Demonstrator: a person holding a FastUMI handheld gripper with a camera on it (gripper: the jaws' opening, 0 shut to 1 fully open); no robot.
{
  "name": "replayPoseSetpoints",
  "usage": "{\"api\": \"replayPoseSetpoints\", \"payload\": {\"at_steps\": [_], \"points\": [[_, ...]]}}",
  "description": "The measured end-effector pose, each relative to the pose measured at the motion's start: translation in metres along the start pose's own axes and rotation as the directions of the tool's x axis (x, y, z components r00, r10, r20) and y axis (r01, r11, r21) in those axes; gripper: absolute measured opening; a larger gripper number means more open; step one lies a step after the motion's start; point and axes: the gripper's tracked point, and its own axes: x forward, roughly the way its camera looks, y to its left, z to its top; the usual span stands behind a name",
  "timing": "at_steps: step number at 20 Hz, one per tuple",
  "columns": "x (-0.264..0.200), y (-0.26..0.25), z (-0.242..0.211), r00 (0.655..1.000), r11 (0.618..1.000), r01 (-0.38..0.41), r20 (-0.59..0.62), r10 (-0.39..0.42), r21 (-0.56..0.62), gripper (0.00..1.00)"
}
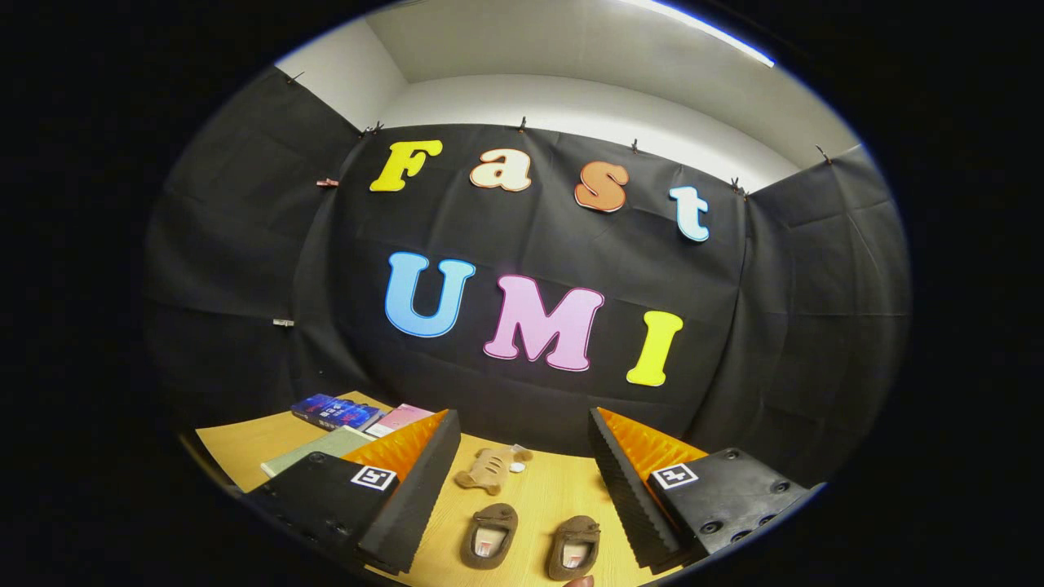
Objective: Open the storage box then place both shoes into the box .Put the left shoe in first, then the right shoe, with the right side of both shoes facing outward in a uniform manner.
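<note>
The gripper (522, 497) is held high over a wooden table (245, 444), and its two fingers (412, 489) are spread wide apart with nothing between them. Each finger has a small square black-and-white marker on top. The pattern on them is not writing that can be read.

Two small brown shoes sit side by side on the table, in the gap between the fingers and near the close edge. The left shoe (489, 534) and the right shoe (575, 545) almost touch. Their openings face up, and each shows a pale label inside, too small to read.

A little farther away, between the fingertips, lies a small tan soft toy (487, 470). A small white round thing (518, 467) is just beside it.

On the far left of the table are some books. A blue book (333, 410) has writing on the cover, but it is too blurry to read. Next to it are a pink book (400, 418) and a green book (314, 451), which the left finger partly hides.

The bare table between the fingers leaves open room around the shoes. The far edge of the table meets the black cloth wall (530, 244).

At the very near edge, just in front of the right shoe, a bit of a fingertip (580, 581) peeks in.
</note>
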Motion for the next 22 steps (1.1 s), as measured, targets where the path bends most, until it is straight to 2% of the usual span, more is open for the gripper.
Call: {"api": "replayPoseSetpoints", "payload": {"at_steps": [8, 10, 13, 15, 18, 22], "points": [[0.004, 0.004, -0.009, 1.0, 1.0, -0.018, -0.012, 0.018, 0.009, 0.97], [0.006, 0.009, -0.017, 0.999, 0.998, -0.045, -0.026, 0.046, 0.032, 0.97], [0.011, 0.025, -0.028, 0.989, 0.984, -0.13, -0.057, 0.138, 0.118, 0.97], [0.016, 0.033, -0.035, 0.975, 0.959, -0.19, -0.074, 0.209, 0.21, 0.97], [0.024, 0.046, -0.053, 0.941, 0.897, -0.266, -0.106, 0.321, 0.353, 0.97], [0.029, 0.063, -0.1, 0.865, 0.792, -0.336, -0.166, 0.474, 0.51, 0.98]]}}
